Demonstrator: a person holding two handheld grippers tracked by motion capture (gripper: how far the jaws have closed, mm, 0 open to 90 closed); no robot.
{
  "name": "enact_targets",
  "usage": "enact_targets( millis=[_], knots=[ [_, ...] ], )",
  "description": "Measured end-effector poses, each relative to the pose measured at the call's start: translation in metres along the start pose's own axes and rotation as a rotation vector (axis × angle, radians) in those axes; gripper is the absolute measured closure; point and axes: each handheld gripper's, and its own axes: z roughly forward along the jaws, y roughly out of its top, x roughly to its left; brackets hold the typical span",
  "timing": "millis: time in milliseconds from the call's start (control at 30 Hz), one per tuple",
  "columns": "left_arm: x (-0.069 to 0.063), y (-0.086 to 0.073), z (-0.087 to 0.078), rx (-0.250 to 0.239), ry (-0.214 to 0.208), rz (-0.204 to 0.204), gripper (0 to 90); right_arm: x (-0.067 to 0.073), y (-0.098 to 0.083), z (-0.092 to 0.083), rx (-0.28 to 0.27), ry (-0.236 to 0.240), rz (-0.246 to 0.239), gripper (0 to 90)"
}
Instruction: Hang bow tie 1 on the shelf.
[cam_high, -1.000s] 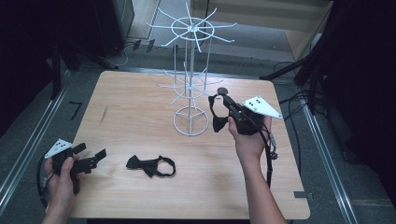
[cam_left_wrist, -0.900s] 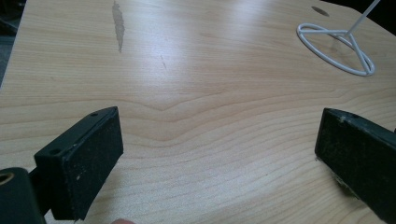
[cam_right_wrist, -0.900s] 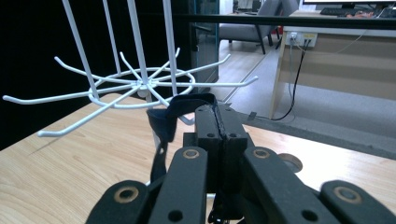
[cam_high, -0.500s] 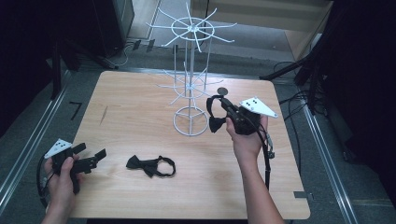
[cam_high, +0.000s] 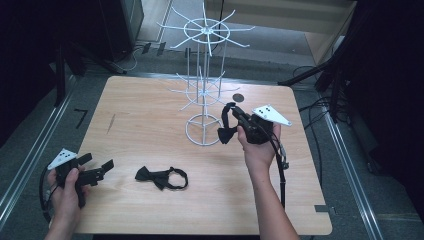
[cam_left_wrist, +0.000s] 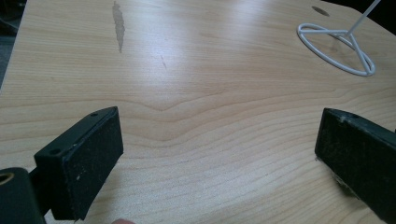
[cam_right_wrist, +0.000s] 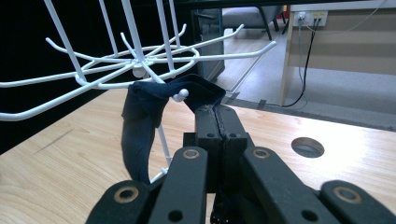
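The wooden table (cam_high: 150, 115) ran past the bottom edge of the high view, its near rim cut off between your forearms. On it, at about 12 o'clock from the table's middle, stood the white wire display rack (cam_high: 204, 80); the tips of its topmost arms ran out of frame at the top, and your left gripper view caught just part of its ring base (cam_left_wrist: 336, 49) at 2 o'clock.

Your right gripper (cam_high: 235, 116) sat just to the 3 o'clock side of the rack's base, jaws pinched tight on the strap of a dark bow tie (cam_high: 226, 131). In your right gripper view that strap (cam_right_wrist: 154, 100) looped up at a ball-tipped wire arm; whether it rested on the arm or only hung against it could not be made out, and the bow itself was hidden below the jaws.

A second black bow tie (cam_high: 161, 177) lay flat at 6 o'clock from the rack, between your hands.

Your left gripper (cam_high: 100, 170) rested at the table's 8 o'clock corner, jaws spread wide over bare wood, nothing between them.
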Motion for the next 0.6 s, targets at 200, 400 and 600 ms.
enact_targets(
  millis=[200,400,600],
  knots=[
    [0.000,0.000,0.000,0.000,-0.001,0.000,1.4,0.004,-0.002,0.006,-0.002,0.013,0.018,90.0],
    [0.000,0.000,0.000,0.000,0.000,0.000,1.4,0.007,-0.004,0.011,-0.006,0.023,0.021,90.0],
    [0.000,0.000,0.000,0.000,0.000,0.001,1.4,0.007,-0.007,0.017,-0.007,0.024,0.038,90.0]
  ],
)
